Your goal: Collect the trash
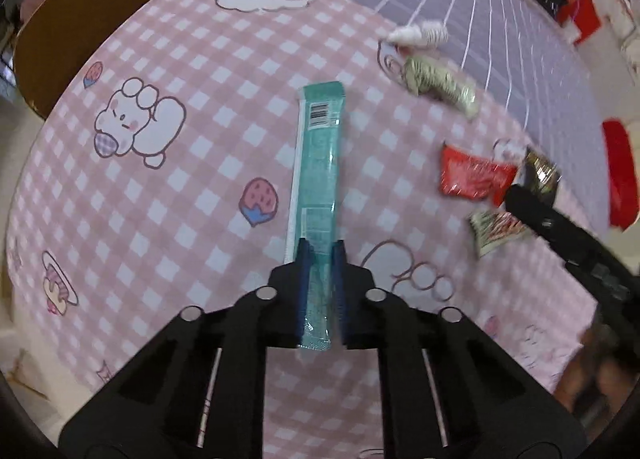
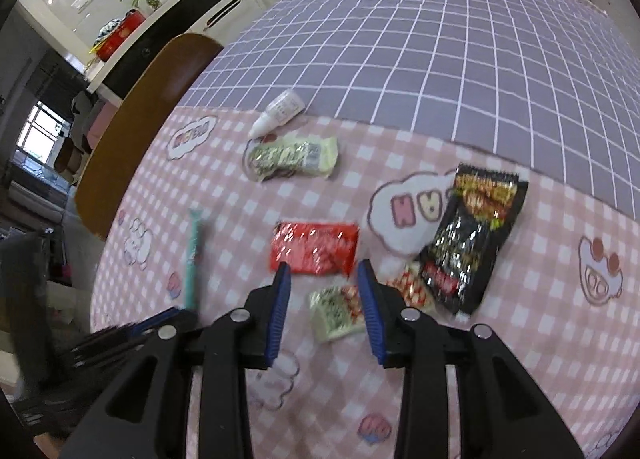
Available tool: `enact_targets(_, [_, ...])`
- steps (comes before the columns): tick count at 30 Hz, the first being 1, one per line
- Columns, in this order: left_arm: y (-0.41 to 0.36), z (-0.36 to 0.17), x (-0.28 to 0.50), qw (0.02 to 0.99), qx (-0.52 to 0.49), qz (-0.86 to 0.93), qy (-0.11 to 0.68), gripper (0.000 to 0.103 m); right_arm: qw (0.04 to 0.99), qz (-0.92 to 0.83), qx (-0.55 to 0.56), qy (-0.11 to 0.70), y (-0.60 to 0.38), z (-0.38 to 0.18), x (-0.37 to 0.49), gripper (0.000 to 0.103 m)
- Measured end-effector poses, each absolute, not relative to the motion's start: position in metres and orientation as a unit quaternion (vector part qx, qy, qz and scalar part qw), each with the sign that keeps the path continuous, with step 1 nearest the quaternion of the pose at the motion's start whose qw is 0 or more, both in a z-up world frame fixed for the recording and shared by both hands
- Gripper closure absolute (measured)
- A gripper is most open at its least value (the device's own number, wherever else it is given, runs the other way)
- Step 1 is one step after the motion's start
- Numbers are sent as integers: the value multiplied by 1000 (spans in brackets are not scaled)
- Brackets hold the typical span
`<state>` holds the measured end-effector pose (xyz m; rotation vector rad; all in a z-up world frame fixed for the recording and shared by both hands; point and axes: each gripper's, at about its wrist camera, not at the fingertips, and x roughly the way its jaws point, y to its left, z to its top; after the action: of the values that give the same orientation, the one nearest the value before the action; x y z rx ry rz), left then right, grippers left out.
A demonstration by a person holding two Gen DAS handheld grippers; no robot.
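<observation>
Teal plastic stick wrapper (image 1: 318,195), long, thin, light and limp, pinched by its near end in my left gripper (image 1: 320,249); it hangs over the pink checked tablecloth (image 1: 200,219). Right gripper (image 2: 324,273) gapes empty above a small crinkled green-and-red wrapper (image 2: 334,311); pinch its middle.

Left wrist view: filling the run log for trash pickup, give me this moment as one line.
left gripper: shut on teal stick wrapper | right gripper: open, above small wrapper | red wrapper: on table

Brown chair (image 2: 132,131) beside table; bright window (image 2: 40,131).
</observation>
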<state>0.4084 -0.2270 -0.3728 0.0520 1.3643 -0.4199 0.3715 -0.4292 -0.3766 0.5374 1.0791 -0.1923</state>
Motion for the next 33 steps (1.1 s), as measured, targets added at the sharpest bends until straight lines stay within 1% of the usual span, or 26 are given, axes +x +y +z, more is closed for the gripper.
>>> enact_targets(7, [-188, -358, 417, 749, -66, -204, 627, 96, 812, -93, 262, 513, -439, -398, 390, 69])
enact_targets(9, [-175, -353, 414, 750, -82, -210, 622, 96, 812, -88, 260, 515, -437, -400, 392, 81])
enact_targets(10, [-175, -350, 410, 751, -85, -209, 620, 96, 812, -86, 256, 517, -436, -400, 393, 83])
enact_targets(21, [-142, -330, 392, 762, -126, -217, 597, 97, 840, -23, 201, 503, -370, -361, 390, 84])
enact_targets(28, [-95, -325, 371, 768, -143, -208, 589, 98, 837, 4, 182, 515, -315, -359, 379, 85])
enact_targets(33, [-65, -344, 353, 758, -142, -197, 605, 98, 828, 14, 172, 533, -279, -369, 364, 85])
